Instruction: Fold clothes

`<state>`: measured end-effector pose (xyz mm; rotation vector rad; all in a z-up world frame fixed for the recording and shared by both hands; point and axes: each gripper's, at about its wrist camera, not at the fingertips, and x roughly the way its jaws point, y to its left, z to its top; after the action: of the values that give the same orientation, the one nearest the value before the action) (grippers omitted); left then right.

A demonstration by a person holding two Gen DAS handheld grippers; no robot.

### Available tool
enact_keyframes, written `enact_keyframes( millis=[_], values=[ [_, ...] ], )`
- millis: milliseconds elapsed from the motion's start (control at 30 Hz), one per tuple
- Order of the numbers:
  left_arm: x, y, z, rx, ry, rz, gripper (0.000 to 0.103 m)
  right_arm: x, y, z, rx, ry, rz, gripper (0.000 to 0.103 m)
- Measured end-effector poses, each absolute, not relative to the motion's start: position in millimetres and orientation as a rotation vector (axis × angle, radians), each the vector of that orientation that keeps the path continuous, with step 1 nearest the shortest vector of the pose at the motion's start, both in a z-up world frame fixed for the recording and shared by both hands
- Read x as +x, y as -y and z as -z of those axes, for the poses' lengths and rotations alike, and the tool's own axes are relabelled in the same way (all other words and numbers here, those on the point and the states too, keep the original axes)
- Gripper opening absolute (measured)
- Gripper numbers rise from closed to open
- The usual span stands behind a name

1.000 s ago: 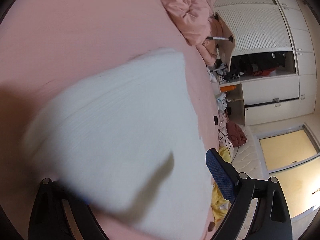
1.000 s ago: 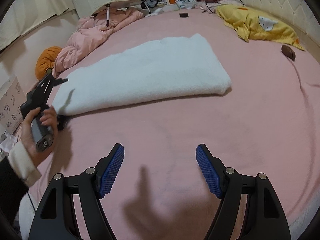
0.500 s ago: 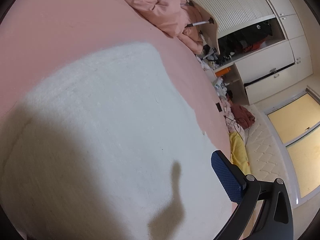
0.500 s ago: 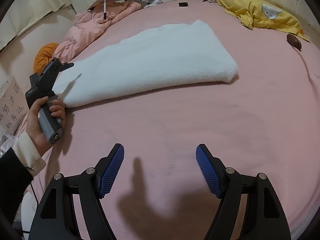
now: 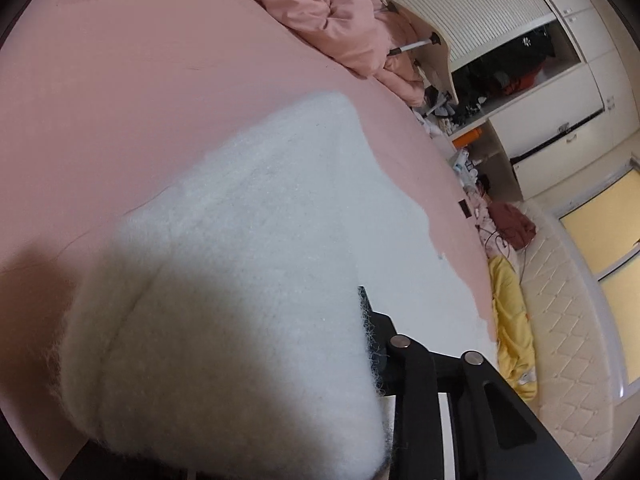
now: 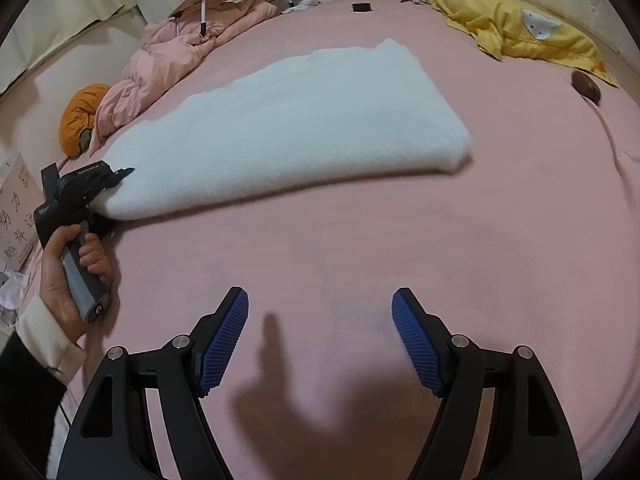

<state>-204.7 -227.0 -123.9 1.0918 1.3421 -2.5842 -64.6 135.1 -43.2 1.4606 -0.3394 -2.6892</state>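
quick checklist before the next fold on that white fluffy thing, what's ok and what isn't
1. Left hand-held gripper at the near end of the folded white fluffy fabric: ok. Its jaws are closing with the fabric edge between them.
2. Grip firm enough to lift: cannot tell; the fabric hides the pads in the left wrist view.
3. Right hand-held gripper free: ok, jaws wide apart with nothing between them, over the bare pink bed sheet.
4. Right hand-held gripper at the fabric: not ok, it is well short of it.
5. Fabric lying flat and even: ok.
6. Landing area clear: ok; the yellow pillow and pink crumpled duvet lie apart from the fabric.
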Motion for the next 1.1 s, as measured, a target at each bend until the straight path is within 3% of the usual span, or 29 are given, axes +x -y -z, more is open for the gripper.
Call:
enact_keyframes(
  millis=[233,400,500,600,733,967,1100],
  values=[
    [-205.9,233.8,135.2,1.118,-1.376,2.619,0.027,-172.8,-114.6,-14.8,1.044,0.124,2.88,0.075],
    [-203.4,233.9,138.8,1.106,-1.364,2.645,0.028,-263.7,-67.5,8.1,1.116,-0.036,2.835,0.074],
    [-203.8,233.0,138.3,1.102,-1.354,2.647,0.028,-286.3,-46.2,52.7,1.227,-0.172,2.837,0.074],
    [-205.3,228.9,135.7,1.102,-1.296,2.662,0.028,-285.4,-56.8,76.4,1.208,-0.063,2.861,0.077],
    [-207.1,222.3,126.2,1.105,-1.204,2.677,0.028,-285.6,-56.8,79.0,1.201,-0.061,2.866,0.078],
    [-211.9,201.9,73.6,1.081,-0.848,2.858,0.027,-249.8,-89.2,43.6,1.09,0.068,2.92,0.079],
    [-218.4,171.6,43.7,1.038,-0.604,2.938,0.025,-247.1,-112.2,77.0,1.302,0.07,2.904,0.082]
  ],
)
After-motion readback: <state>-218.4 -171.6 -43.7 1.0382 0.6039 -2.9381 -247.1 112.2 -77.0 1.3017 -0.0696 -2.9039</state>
